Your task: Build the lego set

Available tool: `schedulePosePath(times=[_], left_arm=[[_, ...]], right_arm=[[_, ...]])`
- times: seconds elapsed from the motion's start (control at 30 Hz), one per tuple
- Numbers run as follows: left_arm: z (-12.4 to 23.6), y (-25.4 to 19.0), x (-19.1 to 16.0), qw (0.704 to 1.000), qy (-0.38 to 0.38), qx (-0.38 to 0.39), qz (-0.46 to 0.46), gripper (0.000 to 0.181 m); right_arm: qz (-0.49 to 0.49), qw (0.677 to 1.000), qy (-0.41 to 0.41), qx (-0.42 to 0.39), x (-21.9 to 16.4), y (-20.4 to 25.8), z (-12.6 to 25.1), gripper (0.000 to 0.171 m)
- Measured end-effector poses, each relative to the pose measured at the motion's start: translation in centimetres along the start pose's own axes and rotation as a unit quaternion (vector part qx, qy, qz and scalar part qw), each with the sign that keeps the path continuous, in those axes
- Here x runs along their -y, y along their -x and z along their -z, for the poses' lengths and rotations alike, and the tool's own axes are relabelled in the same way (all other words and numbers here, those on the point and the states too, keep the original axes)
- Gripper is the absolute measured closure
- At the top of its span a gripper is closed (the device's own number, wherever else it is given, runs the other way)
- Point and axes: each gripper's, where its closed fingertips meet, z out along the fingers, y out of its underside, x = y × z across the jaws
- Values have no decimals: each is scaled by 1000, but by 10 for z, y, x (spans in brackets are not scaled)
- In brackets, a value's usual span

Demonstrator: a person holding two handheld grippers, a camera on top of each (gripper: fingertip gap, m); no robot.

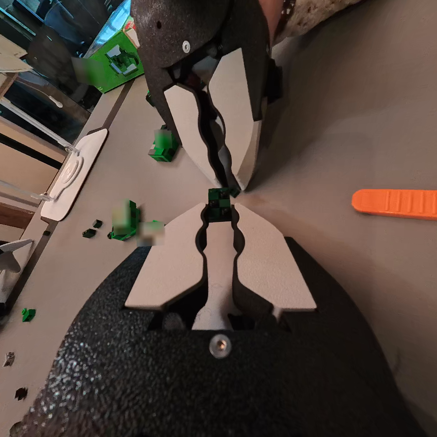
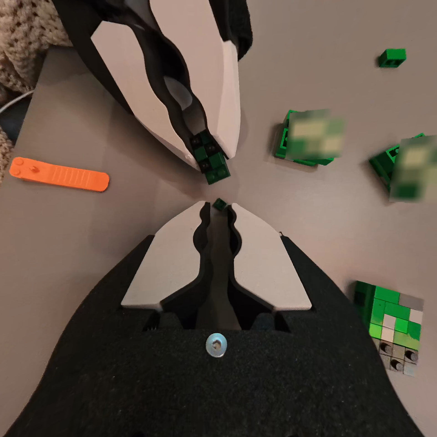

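Up close, our left tool (image 1: 219, 208) grips a dark green and black checkered brick assembly (image 1: 219, 205); our right tool (image 2: 218, 203) pinches one small dark green piece (image 2: 220, 203) just beside it. Farther off on the grey worktop (image 2: 142, 224) lie an orange brick separator (image 2: 59, 174) and green sub-builds (image 2: 305, 138).

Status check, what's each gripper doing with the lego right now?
Left gripper shut on the dark green checkered block. Right gripper pinching a small green piece, tips facing the block. Orange brick separator lies clear, nothing in the way.
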Motion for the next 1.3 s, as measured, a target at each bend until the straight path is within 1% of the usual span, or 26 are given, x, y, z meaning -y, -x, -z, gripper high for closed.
schedulePosePath(times=[0.1, 0.17, 0.23, 0.4, 0.43, 0.5, 0.6, 0.73, 0.8, 1.03, 1.17, 1.3], left_arm=[[0, 0, 0, 1000, -1, -1, 2, 164], [0, -1, 0, 1000, -1, -3, 1, 164], [-1, -2, 0, 1000, 2, -6, -2, 164], [-4, -5, -6, 999, 26, -7, -22, 164], [-4, -5, -6, 999, 26, -6, -23, 164], [-4, -4, -6, 999, 27, -4, -23, 164], [-5, -3, -7, 999, 30, -1, -23, 164], [-4, -1, -8, 999, 33, 6, -22, 164], [-4, 0, -8, 999, 34, 8, -21, 164], [-5, 0, -10, 999, 38, 10, -21, 164], [-5, 1, -10, 999, 39, 11, -20, 164], [-5, 1, -11, 999, 39, 11, -20, 164]], right_arm=[[-1, 1000, 1, -7, 0, -1, 0, 158], [11, 1000, 6, -20, 0, -2, -1, 163], [24, 999, 7, -27, 1, -2, -1, 163], [49, 998, 3, -31, 1, -2, -1, 164], [57, 998, 1, -34, 2, -2, 0, 169], [70, 997, -5, -37, 5, 0, 1, 171], [77, 996, -9, -35, 8, 2, 2, 170], [49, 998, -5, -30, 6, 1, 0, 160], [32, 999, 0, -29, 4, 1, -1, 159], [-14, 999, 9, -38, 3, -2, -3, 160], [-1, 998, 23, -63, 3, -2, -4, 162], [11, 998, 21, -66, 4, -1, -5, 164]])
